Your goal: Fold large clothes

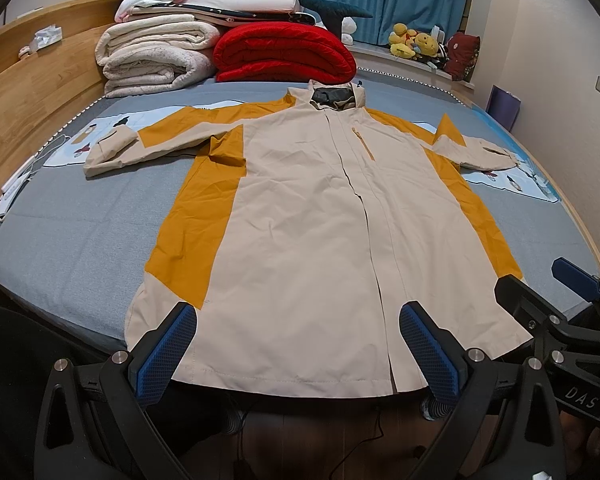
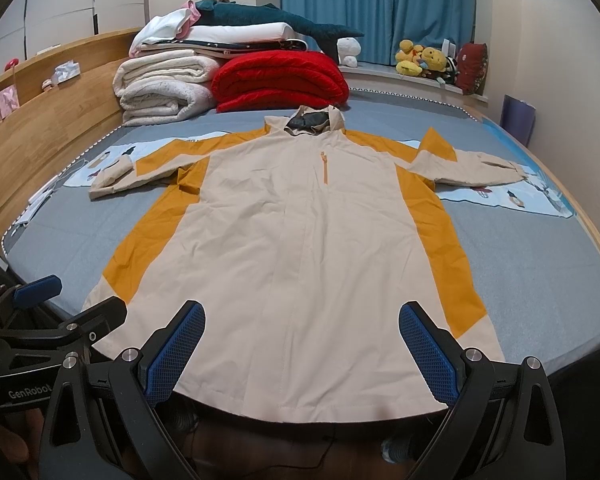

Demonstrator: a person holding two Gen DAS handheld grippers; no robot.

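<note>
The big jacket (image 1: pixel 312 216) lies flat on the bed (image 1: pixel 72 240), front side up, with its hood (image 1: pixel 334 98) far away at 12 o'clock and its bottom edge close to us at 6 o'clock. It is cream with orange patches. One sleeve (image 1: pixel 140 144) sticks out toward 10 o'clock and the other sleeve (image 1: pixel 472 148) sticks out toward 2 o'clock. I think the folding has not started yet, because no part of the jacket is turned over onto itself. All the work is left to do: the sleeves need to come in, and then the body needs to be folded up. The left gripper (image 1: pixel 300 348) hangs over the bottom edge of the jacket with its blue fingers (image 1: pixel 168 344) spread wide apart, and it holds nothing. The right gripper (image 2: pixel 304 352) is just beside it, also over the bottom edge, and its blue fingers (image 2: pixel 428 356) are spread wide too, with nothing between them. I cannot tell if any finger touches the cloth. On the side of the right gripper, seen at 4 o'clock in the left camera, are the letters "DAS". On the side of the left gripper, seen at 8 o'clock in the right camera, is the word "GenRobot". At the far end of the bed sit folded blankets (image 1: pixel 160 56) and a red quilt (image 1: pixel 284 56). The jacket shows no writing I can read.
</note>
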